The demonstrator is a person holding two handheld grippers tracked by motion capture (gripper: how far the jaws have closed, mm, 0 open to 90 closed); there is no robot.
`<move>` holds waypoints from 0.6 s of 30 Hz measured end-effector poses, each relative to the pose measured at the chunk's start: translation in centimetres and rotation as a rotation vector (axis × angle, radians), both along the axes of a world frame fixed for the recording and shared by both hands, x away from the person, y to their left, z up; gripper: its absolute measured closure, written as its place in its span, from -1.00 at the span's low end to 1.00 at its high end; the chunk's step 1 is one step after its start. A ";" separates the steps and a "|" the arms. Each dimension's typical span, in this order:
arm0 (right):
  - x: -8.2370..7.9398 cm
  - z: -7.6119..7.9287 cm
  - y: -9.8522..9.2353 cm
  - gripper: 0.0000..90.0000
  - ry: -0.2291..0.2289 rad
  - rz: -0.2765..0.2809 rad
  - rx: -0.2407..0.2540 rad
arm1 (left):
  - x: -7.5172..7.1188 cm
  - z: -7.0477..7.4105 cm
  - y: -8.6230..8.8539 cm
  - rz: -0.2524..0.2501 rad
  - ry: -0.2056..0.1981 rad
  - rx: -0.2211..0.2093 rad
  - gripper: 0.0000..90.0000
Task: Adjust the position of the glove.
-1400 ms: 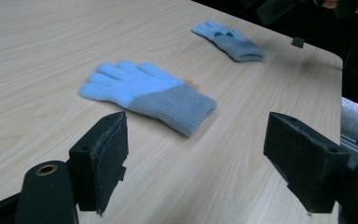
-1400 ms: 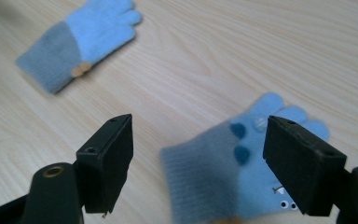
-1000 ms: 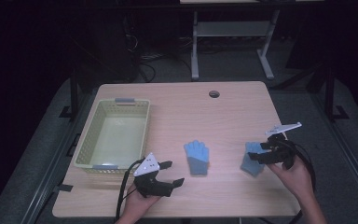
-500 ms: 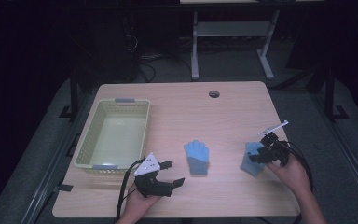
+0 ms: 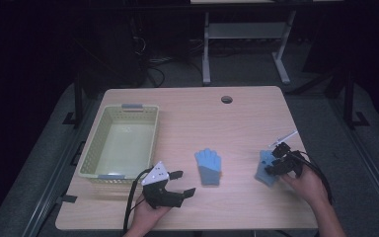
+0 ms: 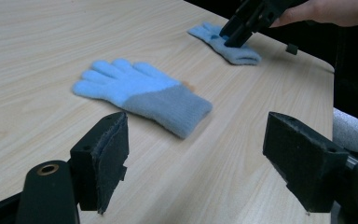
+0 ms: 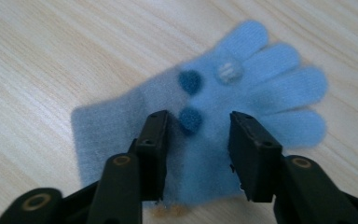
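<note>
Jaws of the right gripper (image 7: 196,154), closing, straddle the glove (image 7: 205,126) near the table's (image 5: 237,123) right edge.

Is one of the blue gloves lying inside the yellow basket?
No, both gloves lie on the table; the basket holds nothing.

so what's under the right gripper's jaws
A blue glove with a grey cuff and three small pom-pom dots lies flat on the wooden table. The right gripper straddles its palm, jaws just closing. The table beneath the glove is covered.
</note>
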State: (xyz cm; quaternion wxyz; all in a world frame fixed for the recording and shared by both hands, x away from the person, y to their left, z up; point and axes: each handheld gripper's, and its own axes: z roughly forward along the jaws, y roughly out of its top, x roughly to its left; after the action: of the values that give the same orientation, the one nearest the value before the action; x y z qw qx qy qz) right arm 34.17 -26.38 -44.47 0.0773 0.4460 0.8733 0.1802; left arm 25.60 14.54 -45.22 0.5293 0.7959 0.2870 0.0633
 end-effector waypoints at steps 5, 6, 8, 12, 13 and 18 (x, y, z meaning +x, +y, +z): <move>0.1 0.1 -0.2 0.63 -0.004 -0.009 -0.004 | -0.1 0.1 0.0 -0.006 -0.004 -0.005 -0.51; 0.1 0.1 -0.3 0.67 -0.002 -0.013 -0.003 | 0.0 0.1 0.0 -0.004 -0.002 -0.006 -0.51; 0.1 0.1 -0.3 0.74 -0.005 -0.017 -0.004 | 0.0 0.1 0.0 0.000 0.008 -0.013 -0.51; 0.1 0.2 -0.3 0.80 -0.002 -0.012 0.008 | 0.0 0.1 0.2 0.004 0.007 -0.017 -0.51; 0.1 0.3 -0.3 0.80 -0.001 -0.009 0.013 | 0.0 0.1 0.2 0.005 0.010 -0.022 -0.51; -0.3 1.1 -0.5 0.82 -0.022 0.000 0.042 | 0.1 0.2 0.3 0.005 0.010 -0.026 -0.51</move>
State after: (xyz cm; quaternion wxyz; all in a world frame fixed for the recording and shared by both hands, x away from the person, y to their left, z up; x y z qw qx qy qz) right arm 33.91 -26.91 -43.33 0.0775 0.4456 0.8684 0.2033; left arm 25.66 14.80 -45.03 0.5382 0.7884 0.2923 0.0569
